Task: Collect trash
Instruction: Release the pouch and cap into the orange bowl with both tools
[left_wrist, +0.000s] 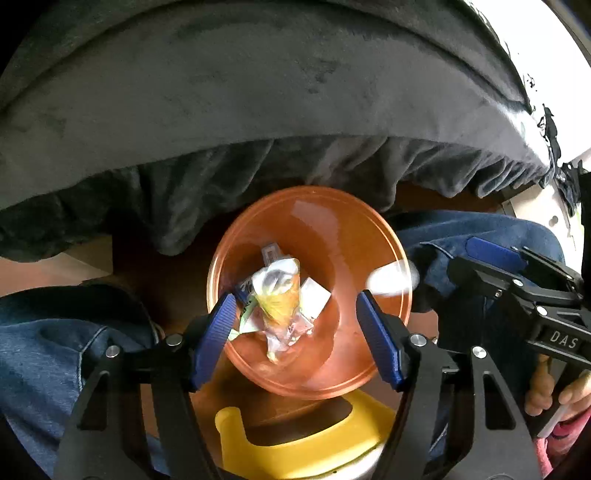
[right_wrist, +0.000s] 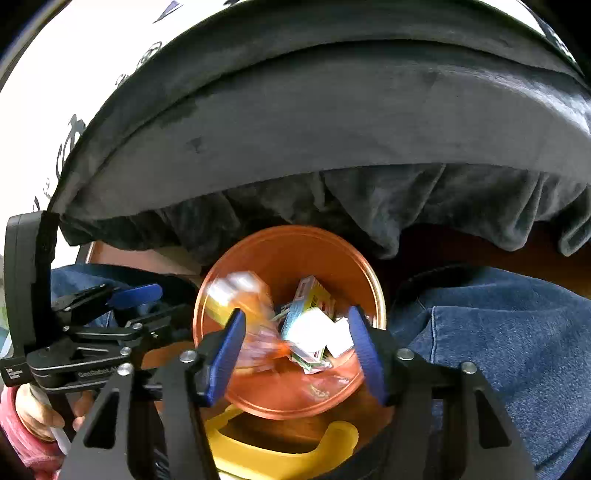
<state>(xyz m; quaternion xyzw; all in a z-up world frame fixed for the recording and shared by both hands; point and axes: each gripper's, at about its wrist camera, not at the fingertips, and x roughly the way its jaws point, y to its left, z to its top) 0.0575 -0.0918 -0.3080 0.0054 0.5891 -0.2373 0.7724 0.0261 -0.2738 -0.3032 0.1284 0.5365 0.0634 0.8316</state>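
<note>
An orange round bin stands on the floor between the person's knees; it also shows in the right wrist view. It holds crumpled wrappers, white paper and small cartons. A blurred wrapper is in mid-air over the bin's left side, and a white blurred piece is at the right rim. My left gripper is open and empty above the bin. My right gripper is open and empty above it too.
A dark grey sofa with a rumpled cover fills the top of both views. The person's jeans flank the bin. A yellow stool sits just in front of the bin. The other gripper is at the right.
</note>
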